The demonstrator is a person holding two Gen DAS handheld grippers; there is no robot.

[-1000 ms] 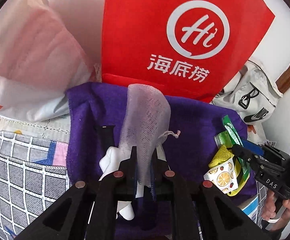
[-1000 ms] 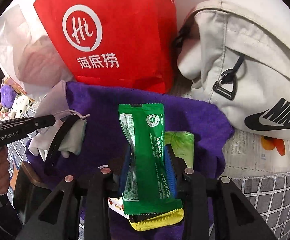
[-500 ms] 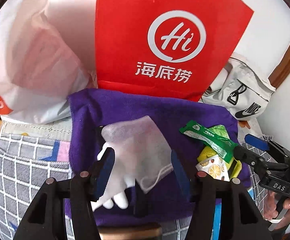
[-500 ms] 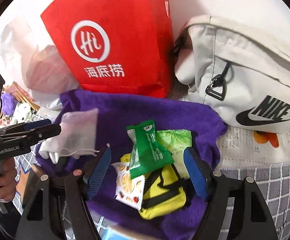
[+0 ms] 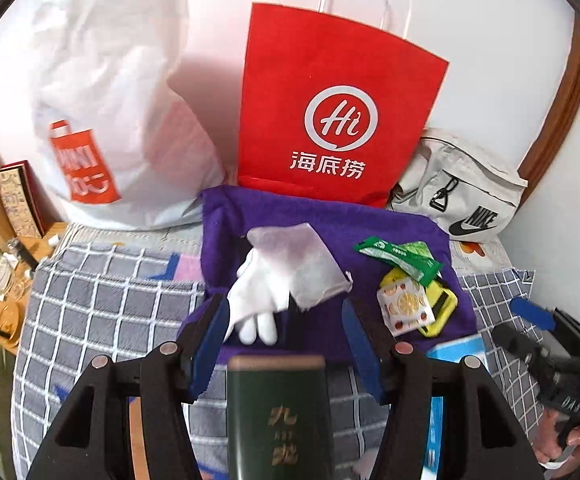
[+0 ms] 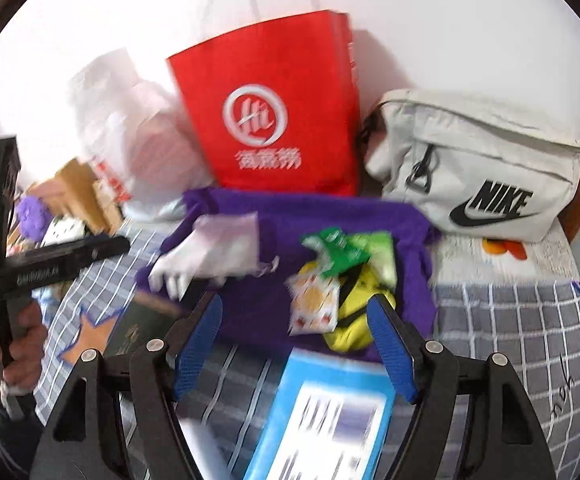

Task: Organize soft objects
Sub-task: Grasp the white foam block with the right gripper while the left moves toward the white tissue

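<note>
Both my tools have just let go: the left tool [image 5: 285,344] gapes empty, mesh pouch [image 5: 304,266] at twelve o'clock on the purple towel [image 5: 370,224]; the right tool [image 6: 296,344] gapes empty too, green packet [image 6: 336,254] dropped at one o'clock. Two items sorted.

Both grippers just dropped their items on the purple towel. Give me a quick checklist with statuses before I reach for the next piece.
1. Left gripper empty, jaws just opened: ok.
2. Right gripper empty, jaws just opened: ok.
3. Mesh pouch resting on white glove, both on purple towel: ok.
4. Green packet lying on the snack pile beside the yellow pouch: ok.
5. Dark green book and blue box off the towel: not ok.
6. Right view sharp enough for aiming: not ok, blurred.
</note>
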